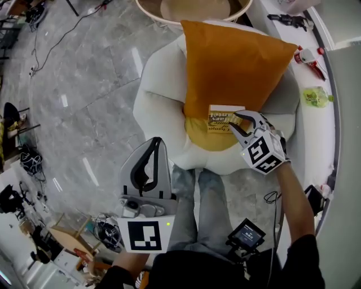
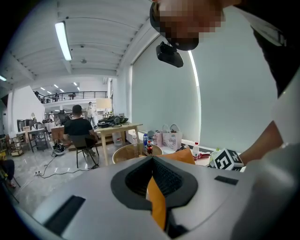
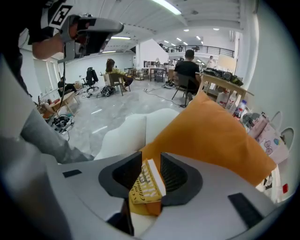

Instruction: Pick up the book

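Note:
A yellow book (image 1: 223,118) lies on the seat of a white armchair (image 1: 161,93), at the foot of a big orange cushion (image 1: 234,65) that leans on the backrest. My right gripper (image 1: 234,121) points down at the book's right end. In the right gripper view the book (image 3: 147,185) stands edge-on between the two jaws of the right gripper (image 3: 151,165), with a little room on either side, so the gripper is open around it. My left gripper (image 1: 156,141) hangs lower left, off the chair, tips together and empty; in its own view the left gripper (image 2: 152,161) shows the cushion behind it.
A person's legs in jeans (image 1: 197,209) stand right at the chair's front edge. A round wicker table (image 1: 192,11) is behind the chair. A white ledge (image 1: 316,130) on the right carries small items. Cables and clutter (image 1: 28,163) lie on the grey floor at left.

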`<state>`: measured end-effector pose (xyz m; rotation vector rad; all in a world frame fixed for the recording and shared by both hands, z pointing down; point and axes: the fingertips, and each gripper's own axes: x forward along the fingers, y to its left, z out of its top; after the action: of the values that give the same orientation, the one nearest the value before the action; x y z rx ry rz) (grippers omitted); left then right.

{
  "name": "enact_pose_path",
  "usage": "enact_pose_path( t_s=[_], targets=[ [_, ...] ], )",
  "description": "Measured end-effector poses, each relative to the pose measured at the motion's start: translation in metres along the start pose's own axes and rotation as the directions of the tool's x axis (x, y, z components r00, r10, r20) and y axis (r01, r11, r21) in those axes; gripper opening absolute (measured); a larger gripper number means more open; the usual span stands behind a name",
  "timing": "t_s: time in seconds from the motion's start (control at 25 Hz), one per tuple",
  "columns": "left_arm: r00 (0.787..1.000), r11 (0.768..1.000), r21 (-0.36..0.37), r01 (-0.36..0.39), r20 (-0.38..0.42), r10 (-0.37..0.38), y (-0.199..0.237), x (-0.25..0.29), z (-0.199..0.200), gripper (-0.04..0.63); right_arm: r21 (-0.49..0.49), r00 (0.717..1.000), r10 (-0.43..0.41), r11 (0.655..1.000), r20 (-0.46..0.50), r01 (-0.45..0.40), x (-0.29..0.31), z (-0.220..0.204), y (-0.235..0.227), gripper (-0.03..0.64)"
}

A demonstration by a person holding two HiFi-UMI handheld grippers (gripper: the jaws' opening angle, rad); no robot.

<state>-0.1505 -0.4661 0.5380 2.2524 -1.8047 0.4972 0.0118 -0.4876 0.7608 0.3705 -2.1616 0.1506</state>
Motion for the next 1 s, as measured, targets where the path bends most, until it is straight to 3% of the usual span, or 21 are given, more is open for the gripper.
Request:
enact_pose_path(
  t_s=[0.64, 0.8, 1.0],
  targets=[
    [0.996, 0.999, -0.041, -0.017, -0.091, 0.013, 0.013, 0.018, -0.090, 0.011, -0.066, 0.970, 0.113, 0.989, -0.214, -0.130, 0.133, -0.086, -0.005, 0.183],
    [0.995, 0.998, -0.053, -0.021, -0.097, 0.016, 0.014, 0.026, -0.097, 0.011, -0.108, 0.939, 0.142, 0.977, -0.313, -0.184, 0.156, -0.109, -0.008, 0.199],
    [0.993, 0.998, -0.053, -0.018, -0.114, 0.012, 0.016, 0.027, -0.103, 0.011, -0.069, 0.893, 0.231, 0.958, -0.385, -0.278, 0.171, -0.127, -0.003, 0.204]
  ],
)
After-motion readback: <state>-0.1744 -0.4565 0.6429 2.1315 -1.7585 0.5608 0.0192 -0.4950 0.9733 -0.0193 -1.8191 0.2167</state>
